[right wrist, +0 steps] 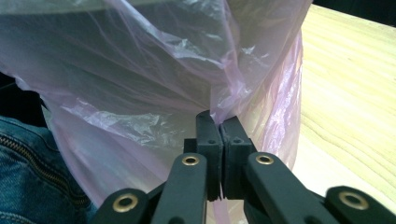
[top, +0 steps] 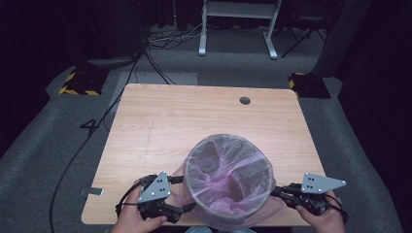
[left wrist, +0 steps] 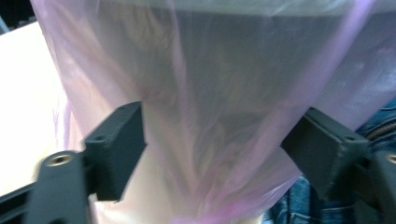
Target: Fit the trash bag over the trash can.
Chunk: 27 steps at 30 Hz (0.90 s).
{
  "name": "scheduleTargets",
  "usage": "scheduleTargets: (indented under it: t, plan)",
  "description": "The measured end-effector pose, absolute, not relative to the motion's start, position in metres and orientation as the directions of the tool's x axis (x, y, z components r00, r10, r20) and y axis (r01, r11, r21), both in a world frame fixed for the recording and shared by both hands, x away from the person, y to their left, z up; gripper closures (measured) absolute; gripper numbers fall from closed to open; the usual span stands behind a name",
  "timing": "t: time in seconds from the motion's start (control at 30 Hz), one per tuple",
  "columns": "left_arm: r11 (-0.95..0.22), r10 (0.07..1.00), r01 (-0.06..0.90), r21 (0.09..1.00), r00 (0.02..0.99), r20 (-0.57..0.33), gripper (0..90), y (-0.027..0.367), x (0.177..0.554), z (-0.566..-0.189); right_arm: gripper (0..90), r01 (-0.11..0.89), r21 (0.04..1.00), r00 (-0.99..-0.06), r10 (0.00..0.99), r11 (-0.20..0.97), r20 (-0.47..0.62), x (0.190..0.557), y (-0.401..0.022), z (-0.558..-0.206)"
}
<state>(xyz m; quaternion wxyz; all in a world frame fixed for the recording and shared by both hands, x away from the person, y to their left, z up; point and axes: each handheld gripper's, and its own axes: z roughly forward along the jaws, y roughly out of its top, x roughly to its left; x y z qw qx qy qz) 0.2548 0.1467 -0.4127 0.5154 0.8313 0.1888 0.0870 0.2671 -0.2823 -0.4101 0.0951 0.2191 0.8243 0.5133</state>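
**Bin and liner at the counter's near edge**

A grey bin [top: 228,182] lined with a pink plastic bag [top: 221,167] stands on the wooden counter [top: 160,121], between the two grippers. The left gripper [left wrist: 212,154] has its fingers [left wrist: 116,149] spread wide, the bag-covered bin wall between them. The right gripper [right wrist: 219,123] has its fingers closed, pinching a fold of the bag at the bin's side.

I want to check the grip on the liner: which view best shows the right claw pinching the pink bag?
The right gripper view: its right claw is shut on a gathered fold of the pink bag. The high view shows that claw at the bin's side, its tips small. The left gripper view shows the bag between open jaws.
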Motion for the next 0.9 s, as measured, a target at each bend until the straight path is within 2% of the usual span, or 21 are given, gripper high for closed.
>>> scheduleTargets:
  t: [0.03, 0.07, 0.1, 0.13, 0.2, 0.23, 0.43, 0.63, 0.8, 0.9]
  plan:
    - [-0.403, 0.384, 0.210, 0.891, 0.922, -0.044, 33.3, 0.148, 0.255, -0.413, 89.6, 0.261, 0.890, -0.885, 0.460, 0.375, 0.066, 0.267, -0.282, -0.410]
    - [-0.408, 0.369, 0.203, 0.890, 0.928, -0.043, 48.5, 0.149, 0.255, -0.412, 89.8, 0.260, 0.891, -0.884, 0.463, 0.373, 0.065, 0.268, -0.282, -0.409]
    - [-0.406, 0.368, 0.211, 0.889, 0.928, -0.052, 58.3, 0.150, 0.254, -0.412, 89.9, 0.261, 0.891, -0.883, 0.465, 0.371, 0.064, 0.269, -0.283, -0.408]
    - [-0.409, 0.364, 0.215, 0.887, 0.930, -0.057, 64.7, 0.151, 0.254, -0.411, 89.9, 0.261, 0.892, -0.881, 0.469, 0.369, 0.064, 0.270, -0.283, -0.408]
    - [-0.398, 0.350, 0.229, 0.888, 0.933, -0.083, 84.8, 0.154, 0.255, -0.409, 90.0, 0.262, 0.894, -0.877, 0.476, 0.364, 0.064, 0.273, -0.284, -0.408]
    - [-0.394, 0.360, 0.241, 0.887, 0.928, -0.092, 90.0, 0.155, 0.256, -0.409, 90.0, 0.264, 0.895, -0.874, 0.481, 0.361, 0.064, 0.274, -0.284, -0.408]
    - [-0.454, 0.430, 0.335, 0.825, 0.894, -0.127, 90.0, 0.165, 0.266, -0.424, 90.0, 0.301, 0.891, -0.851, 0.518, 0.341, 0.089, 0.294, -0.290, -0.418]
    - [-0.460, 0.492, 0.443, 0.769, 0.849, -0.194, 90.0, 0.177, 0.280, -0.453, 90.0, 0.378, 0.850, -0.822, 0.556, 0.366, 0.126, 0.314, -0.292, -0.447]
    - [-0.511, 0.477, 0.471, 0.719, 0.851, -0.218, 90.0, 0.175, 0.279, -0.465, 90.0, 0.432, 0.784, -0.810, 0.574, 0.446, 0.120, 0.310, -0.293, -0.470]
    - [-0.514, 0.452, 0.479, 0.712, 0.856, -0.250, 90.0, 0.178, 0.276, -0.466, 90.0, 0.444, 0.780, -0.802, 0.583, 0.441, 0.127, 0.299, -0.303, -0.473]
